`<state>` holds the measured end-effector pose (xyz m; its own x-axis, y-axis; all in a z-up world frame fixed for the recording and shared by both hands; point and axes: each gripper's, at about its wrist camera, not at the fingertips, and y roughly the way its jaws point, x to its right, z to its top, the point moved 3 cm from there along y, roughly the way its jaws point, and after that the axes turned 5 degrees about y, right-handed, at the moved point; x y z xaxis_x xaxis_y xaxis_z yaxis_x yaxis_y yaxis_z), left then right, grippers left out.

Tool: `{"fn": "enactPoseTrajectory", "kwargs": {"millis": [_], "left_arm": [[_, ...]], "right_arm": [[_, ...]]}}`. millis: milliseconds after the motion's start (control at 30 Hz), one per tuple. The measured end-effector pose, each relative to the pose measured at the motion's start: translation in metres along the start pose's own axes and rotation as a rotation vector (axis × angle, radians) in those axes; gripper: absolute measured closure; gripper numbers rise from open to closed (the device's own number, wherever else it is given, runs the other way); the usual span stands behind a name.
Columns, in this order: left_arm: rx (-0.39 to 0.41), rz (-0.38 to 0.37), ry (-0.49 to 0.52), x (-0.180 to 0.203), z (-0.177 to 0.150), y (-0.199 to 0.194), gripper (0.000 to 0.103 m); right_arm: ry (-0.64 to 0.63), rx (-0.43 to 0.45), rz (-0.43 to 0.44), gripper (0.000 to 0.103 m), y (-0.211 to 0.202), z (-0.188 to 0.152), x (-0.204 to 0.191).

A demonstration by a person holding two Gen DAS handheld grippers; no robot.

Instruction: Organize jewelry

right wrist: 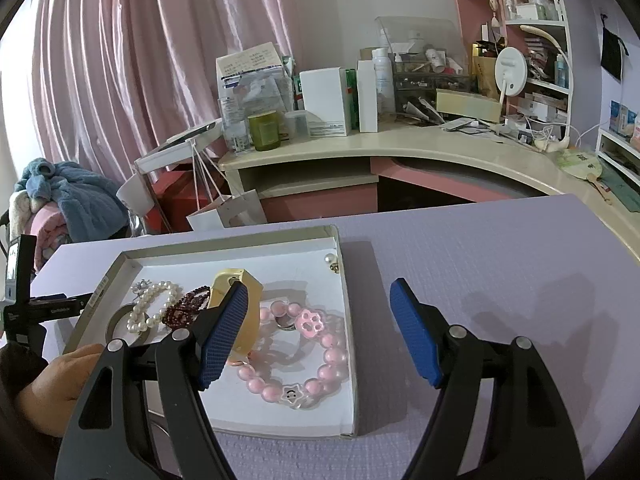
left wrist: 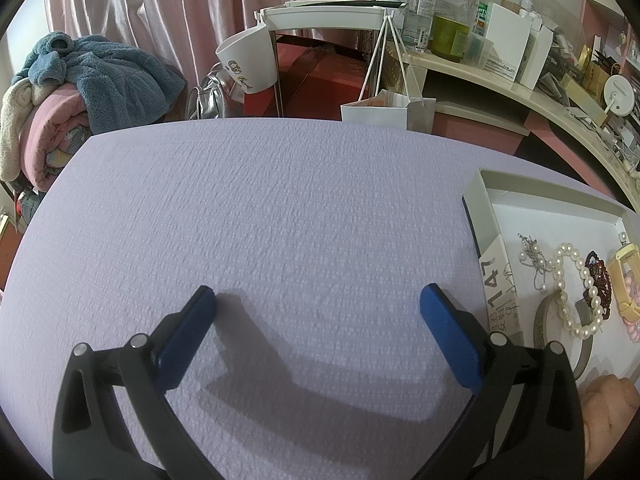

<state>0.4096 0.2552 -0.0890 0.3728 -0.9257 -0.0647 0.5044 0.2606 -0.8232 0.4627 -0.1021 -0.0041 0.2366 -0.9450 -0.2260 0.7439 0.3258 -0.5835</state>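
A shallow white box tray (right wrist: 236, 246) lies on the lilac table and holds jewelry: a pearl bracelet (right wrist: 150, 306), a dark red bead bracelet (right wrist: 186, 308), a yellow bangle (right wrist: 240, 280), a pink bead bracelet (right wrist: 320, 364) with a paw charm, a ring (right wrist: 284, 322), a grey bangle (right wrist: 116, 320), and a pearl earring (right wrist: 330, 259). My right gripper (right wrist: 316, 328) is open and empty, its left finger over the tray, its right finger outside it. My left gripper (left wrist: 316, 320) is open and empty over bare cloth left of the tray (left wrist: 486, 196). The pearl bracelet also shows in the left wrist view (left wrist: 580, 292).
A lilac textured cloth (left wrist: 260, 208) covers the table. Behind it stand a cluttered desk (right wrist: 400, 140), a white paper bag (left wrist: 388, 114), a white cup (left wrist: 248, 60) on a rack, pink curtains and a pile of blankets (left wrist: 80, 88).
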Motion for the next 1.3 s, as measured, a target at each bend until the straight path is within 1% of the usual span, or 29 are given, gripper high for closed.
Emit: {"fn": "enactPoseTrajectory", "kwargs": {"millis": [333,533,700,1000,1067,1300], "left_arm": [[0.0,0.0,0.0,0.001,0.0,0.0,0.002],[0.0,0.0,0.0,0.001,0.0,0.0,0.002],[0.0,0.0,0.0,0.0,0.0,0.0,0.002],[0.0,0.0,0.0,0.0,0.001,0.0,0.002],[0.0,0.0,0.0,0.0,0.001,0.0,0.002],[0.0,0.0,0.0,0.0,0.0,0.0,0.002]], "right_arm": [[-0.01,0.005,0.002,0.028,-0.003,-0.001,0.0],[-0.043,0.007,0.005,0.028,-0.01,-0.006,-0.007],[-0.048,0.001,0.01,0.028,-0.014,-0.009,-0.015],[-0.045,0.01,0.028,0.028,-0.036,-0.017,-0.023],[-0.047,0.012,0.034,0.026,-0.04,-0.019,-0.026],[-0.037,0.009,0.055,0.026,-0.054,-0.027,-0.037]]}}
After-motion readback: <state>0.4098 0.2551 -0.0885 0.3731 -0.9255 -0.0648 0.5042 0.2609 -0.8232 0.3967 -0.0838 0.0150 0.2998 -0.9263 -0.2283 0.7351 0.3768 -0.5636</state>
